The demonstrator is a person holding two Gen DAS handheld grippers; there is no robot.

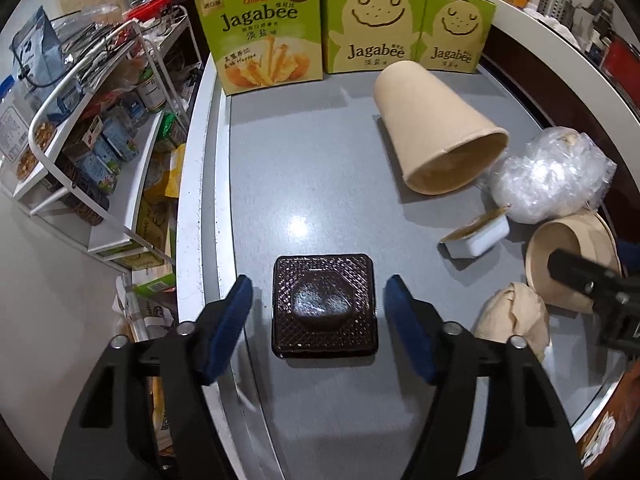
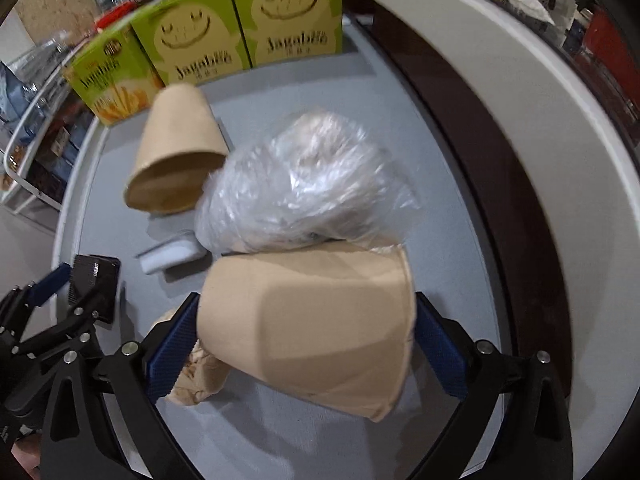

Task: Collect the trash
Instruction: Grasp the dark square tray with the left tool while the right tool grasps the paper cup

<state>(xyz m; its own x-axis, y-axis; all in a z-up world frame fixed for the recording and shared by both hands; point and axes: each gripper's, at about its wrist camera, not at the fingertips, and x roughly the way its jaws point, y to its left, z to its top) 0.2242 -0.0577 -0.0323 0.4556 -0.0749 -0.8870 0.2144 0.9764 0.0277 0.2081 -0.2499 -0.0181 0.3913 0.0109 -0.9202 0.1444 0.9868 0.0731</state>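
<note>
The round grey table (image 1: 320,168) held the trash. Near its right edge, the right gripper (image 2: 306,344) hugged a tan paper cup (image 2: 312,320). Near its left edge, the left gripper (image 1: 320,324) waited wide around a flat brown plastic tray (image 1: 324,306).

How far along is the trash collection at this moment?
Nothing looks collected yet. In hand: the right gripper has a tipped paper cup between its fingers, and the left gripper straddles the brown plastic tray without pressing it. Left on the table: another paper cup, crumpled plastic bag, small sauce tub, crumpled napkin.
</note>
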